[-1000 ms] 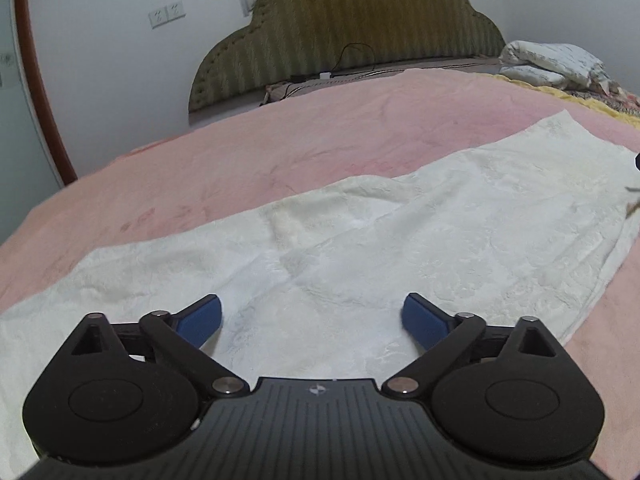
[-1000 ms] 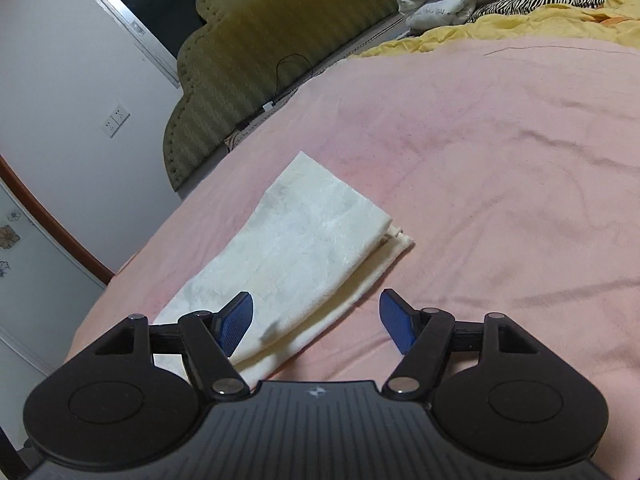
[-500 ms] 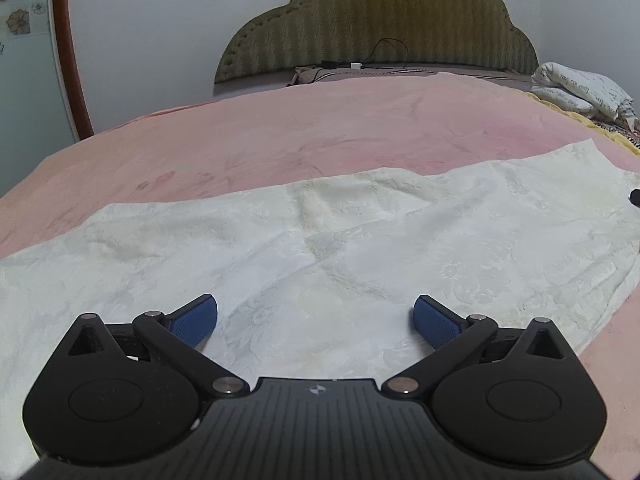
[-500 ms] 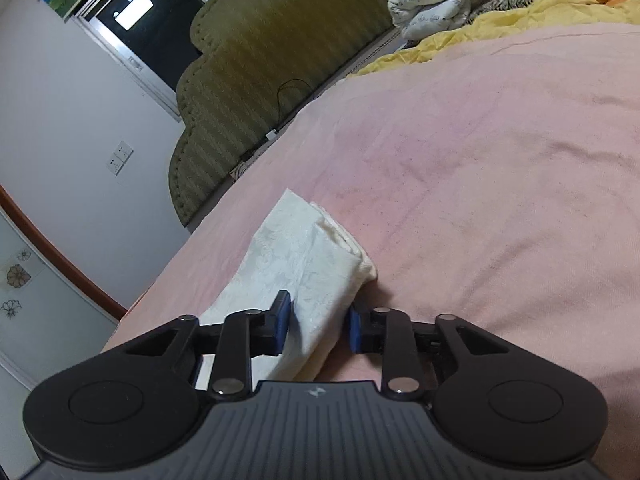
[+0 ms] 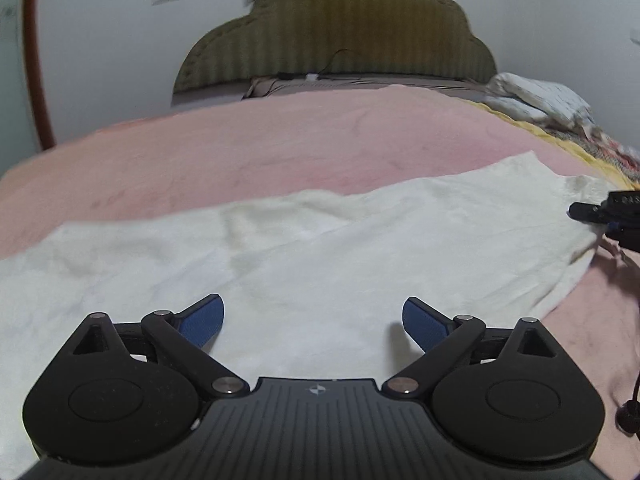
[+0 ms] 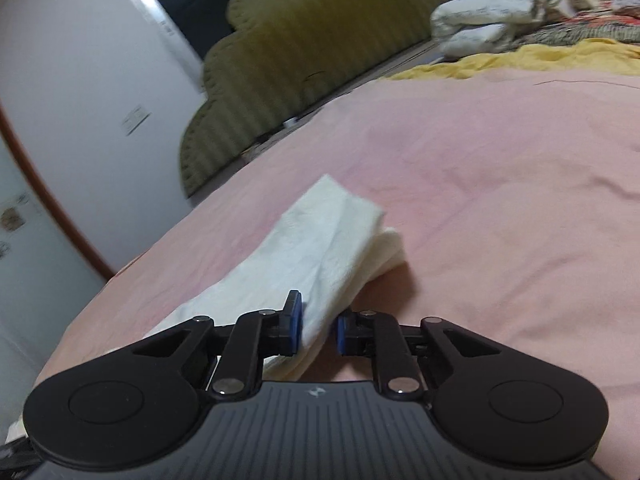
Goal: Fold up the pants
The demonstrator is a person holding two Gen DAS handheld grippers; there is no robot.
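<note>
Between right gripper (image 6: 318, 330) pads: end of cream-white textured cotton pants (image 6: 320, 248), pinched, rest spread on pink bedsheet (image 6: 500, 200). Left gripper (image 5: 312, 322) wide apart w/ nothing held, over pants' middle. Lift evenly, both layers together.

Spread fingers (image 5: 202, 320) above cream pants (image 5: 320, 252)

Cream pants (image 5: 320, 248): soft matt cloth, faintly patterned, lightly creased. Pink bed cover (image 6: 500, 184): matt, slightly fuzzy fabric. Left hand-held gripper (image 5: 313, 322): matt black ribbed plastic, blue textured pads, shiny metal pins. Olive headboard (image 5: 344, 28): padded, striped upholstery.
</note>
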